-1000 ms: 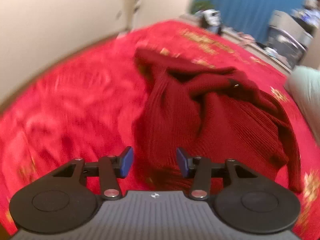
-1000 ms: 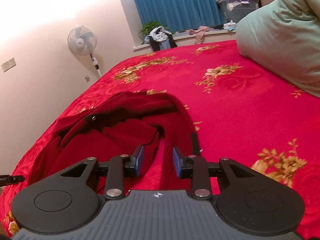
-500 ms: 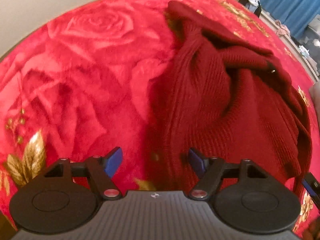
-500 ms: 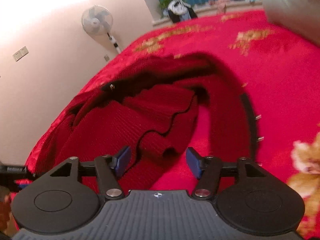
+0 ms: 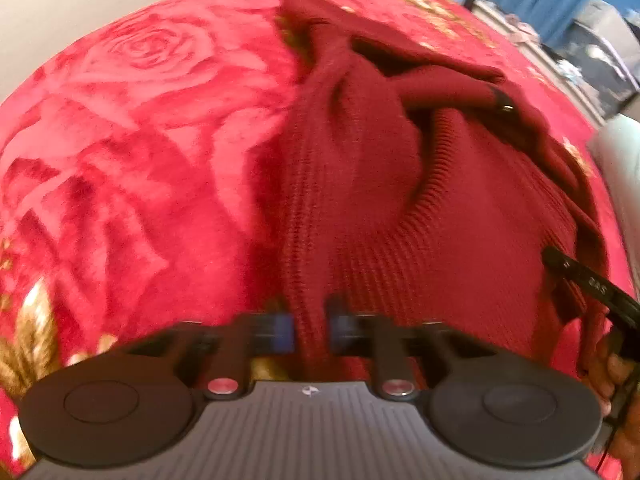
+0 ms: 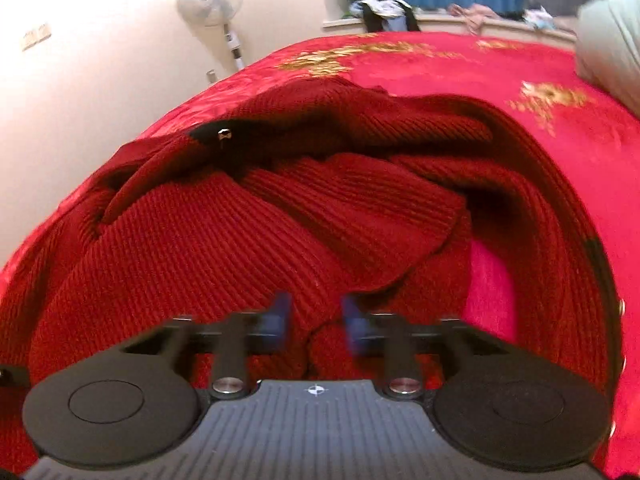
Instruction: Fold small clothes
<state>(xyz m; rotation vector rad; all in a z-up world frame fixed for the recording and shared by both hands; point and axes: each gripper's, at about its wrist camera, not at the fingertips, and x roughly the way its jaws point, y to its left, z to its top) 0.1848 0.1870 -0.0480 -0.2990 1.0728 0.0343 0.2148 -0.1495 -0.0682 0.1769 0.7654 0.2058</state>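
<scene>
A dark red knitted sweater [image 5: 400, 208] lies crumpled on the bed's red floral blanket [image 5: 132, 152]. The left tongs [image 5: 310, 328] are closing, narrow, with a fold of the sweater's near edge pinched between their blue pads. The right tongs [image 6: 316, 320] are closing too, a bunched ridge of the knit between their pads near the hem. A pale pillow [image 6: 612, 44] sits at the far right.
</scene>
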